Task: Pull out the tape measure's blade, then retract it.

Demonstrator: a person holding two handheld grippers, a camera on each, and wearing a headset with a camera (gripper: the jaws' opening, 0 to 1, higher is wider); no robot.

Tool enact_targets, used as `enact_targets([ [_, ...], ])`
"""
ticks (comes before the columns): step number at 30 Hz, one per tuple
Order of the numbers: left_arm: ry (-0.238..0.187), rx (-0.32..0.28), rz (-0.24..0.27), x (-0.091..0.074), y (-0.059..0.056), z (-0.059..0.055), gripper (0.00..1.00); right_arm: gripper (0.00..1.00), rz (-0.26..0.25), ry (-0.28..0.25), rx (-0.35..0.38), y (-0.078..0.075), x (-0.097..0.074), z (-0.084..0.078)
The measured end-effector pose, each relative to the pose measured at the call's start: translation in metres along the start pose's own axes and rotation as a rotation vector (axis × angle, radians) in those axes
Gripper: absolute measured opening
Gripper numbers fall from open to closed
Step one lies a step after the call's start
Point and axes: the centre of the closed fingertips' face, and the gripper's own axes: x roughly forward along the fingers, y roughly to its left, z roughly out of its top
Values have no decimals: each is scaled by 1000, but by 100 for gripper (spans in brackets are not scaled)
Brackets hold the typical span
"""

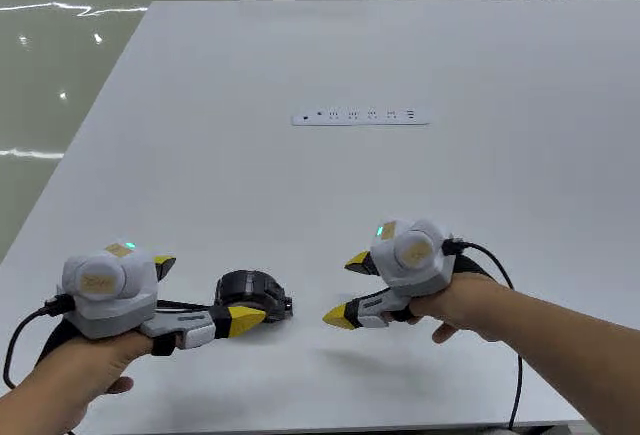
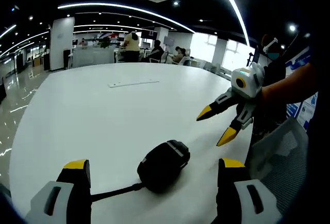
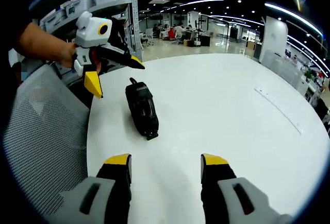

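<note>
Between the spread jaws of the left gripper (image 1: 207,290), just ahead of their yellow tips, the black tape measure (image 2: 164,165) lies on the white counter (image 1: 300,195). These jaws stand wide open and grip nothing. In the head view the nearer yellow tip sits right at the case's edge; whether it touches cannot be told. A thin black strap (image 2: 113,192) runs from the case back toward this gripper.

The right gripper (image 1: 340,289) points its jaws at the tape measure from the other side. They are also wide open and hold nothing, with bare counter between the tips and the case.

The left hand (image 1: 70,375) is low at the near edge. A black cable (image 1: 518,375) loops behind the right hand (image 1: 455,305). Farther out, near the counter's middle, a white power strip (image 1: 360,116) lies flat. A grey mesh chair (image 3: 46,131) stands at the near edge in the right gripper view. Glossy floor (image 1: 50,75) lies past the counter's left side.
</note>
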Motion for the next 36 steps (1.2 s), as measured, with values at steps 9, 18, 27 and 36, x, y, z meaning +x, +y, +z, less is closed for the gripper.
enact_targets([
  [9,-11,40,-50,-27,5,-11,100,77,-91,-73,32,-7,-66,-23],
  [18,-19,15,-12,-59,23,-25,100,85,-160,-85,89,-5,-116,-66],
  [27,-21,51,-4,-73,27,-33,100,93,-253,-57,133,-26,-160,-104],
  [36,-45,70,9,-82,35,-26,100,100,-278,-28,133,-24,-180,-127],
])
